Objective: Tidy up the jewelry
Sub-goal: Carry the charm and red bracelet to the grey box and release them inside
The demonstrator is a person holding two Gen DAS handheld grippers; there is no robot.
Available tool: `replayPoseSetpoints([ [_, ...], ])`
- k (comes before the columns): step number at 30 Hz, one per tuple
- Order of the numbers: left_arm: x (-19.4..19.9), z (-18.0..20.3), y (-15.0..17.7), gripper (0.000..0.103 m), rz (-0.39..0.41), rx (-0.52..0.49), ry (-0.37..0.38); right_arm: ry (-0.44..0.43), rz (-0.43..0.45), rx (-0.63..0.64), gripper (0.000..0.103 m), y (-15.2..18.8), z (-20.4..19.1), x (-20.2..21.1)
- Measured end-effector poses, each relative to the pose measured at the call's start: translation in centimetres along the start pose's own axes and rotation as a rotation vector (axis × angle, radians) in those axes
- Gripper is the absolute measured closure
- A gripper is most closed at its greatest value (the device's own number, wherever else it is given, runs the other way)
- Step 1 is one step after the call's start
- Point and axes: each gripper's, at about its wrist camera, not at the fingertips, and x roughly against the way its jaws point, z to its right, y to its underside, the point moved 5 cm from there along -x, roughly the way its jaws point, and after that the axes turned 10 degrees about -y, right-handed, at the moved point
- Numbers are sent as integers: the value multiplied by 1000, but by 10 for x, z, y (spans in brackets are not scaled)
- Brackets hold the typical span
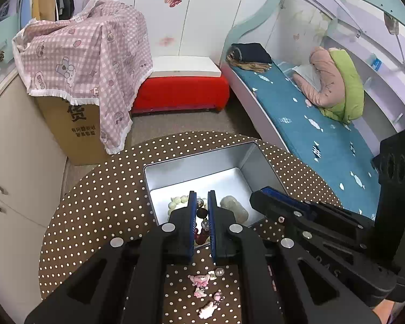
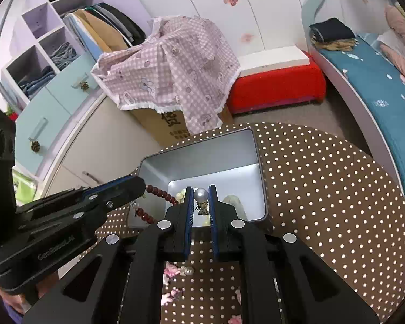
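A silver tin box [image 1: 194, 162] stands open on the brown dotted table [image 1: 100, 202]. In it lie a pale green bead bracelet [image 1: 176, 202] and a pale jade piece [image 1: 233, 206]. My left gripper [image 1: 202, 195] hangs over the box's near edge, shut on a dark red bead bracelet [image 1: 202, 213]. In the right wrist view, that bracelet [image 2: 159, 194] dangles from the left gripper [image 2: 140, 185] at the box's left wall. My right gripper [image 2: 201, 190] is over the box [image 2: 202, 159], shut on a grey pearl ornament [image 2: 201, 195] with a small bronze charm under it.
Pink charms [image 1: 199, 280] and a small pearl piece [image 1: 218, 271] lie on the table below the grippers. Beyond the table are a cardboard box under a pink checked cloth [image 1: 89, 54], a red bench [image 1: 181, 91], a bed with a blue cover [image 1: 310, 124] and cabinets [image 1: 13, 162].
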Motion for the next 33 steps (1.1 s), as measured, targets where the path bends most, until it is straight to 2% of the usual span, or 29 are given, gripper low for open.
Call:
replayPoseSetpoints([
  [21, 14, -1, 7, 95, 17, -3, 10, -4, -4, -21, 89, 5, 3, 0],
  [22, 14, -2, 8, 92, 16, 0, 9, -14, -6, -25, 89, 6, 3, 0],
  [25, 16, -6, 10, 70, 28, 10, 0, -15, -10, -14, 89, 8, 1, 1],
  [29, 25, -9, 16, 66, 46, 20, 15, 2, 6, -5, 89, 12, -1, 11],
  [32, 35, -15, 24, 51, 76, 38, 15, 23, 29, 24, 89, 16, -3, 24],
  [33, 40, -18, 29, 50, 93, 45, 14, 32, 39, 33, 89, 18, -4, 30],
])
